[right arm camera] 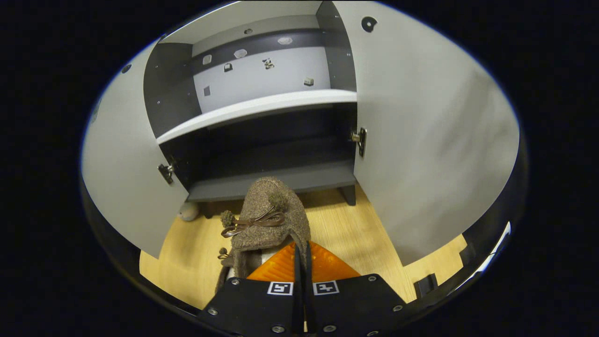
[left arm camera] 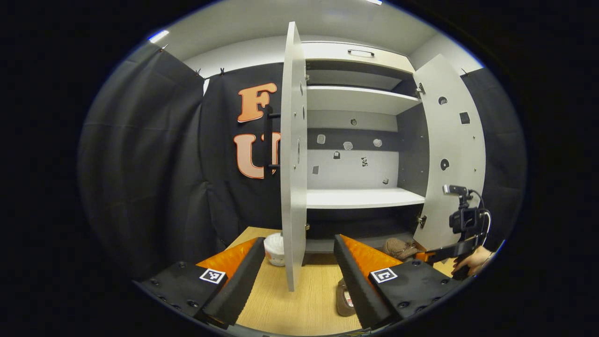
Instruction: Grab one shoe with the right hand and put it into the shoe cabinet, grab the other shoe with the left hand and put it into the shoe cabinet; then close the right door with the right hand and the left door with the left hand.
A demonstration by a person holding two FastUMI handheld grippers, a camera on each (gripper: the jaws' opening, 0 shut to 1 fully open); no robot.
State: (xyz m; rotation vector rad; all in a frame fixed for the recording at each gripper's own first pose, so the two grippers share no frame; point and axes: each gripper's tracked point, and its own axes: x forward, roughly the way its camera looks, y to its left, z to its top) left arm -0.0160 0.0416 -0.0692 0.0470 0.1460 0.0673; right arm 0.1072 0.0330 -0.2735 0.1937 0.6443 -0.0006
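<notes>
A brown felt shoe (right arm camera: 271, 220) with a bow hangs over the wooden floor just in front of the shoe cabinet's bottom shelf (right arm camera: 281, 180). My right gripper (right arm camera: 302, 247) is shut on its rear rim. In the left gripper view that same shoe (left arm camera: 400, 248) is low by the right door (left arm camera: 456, 154), with the right gripper (left arm camera: 428, 256) and a hand (left arm camera: 472, 262) behind it. The other shoe (left arm camera: 345, 299) lies on the floor, partly hidden by one finger of my left gripper (left arm camera: 299, 276), which stands open and holds nothing. Both cabinet doors are open, and the left door (left arm camera: 292, 154) is seen edge-on.
A white tub (left arm camera: 274, 248) stands on the floor just left of the left door's lower edge. The cabinet has white shelves (left arm camera: 365, 197) above the dark bottom compartment. Black cloth walls close in the booth on the left and the right.
</notes>
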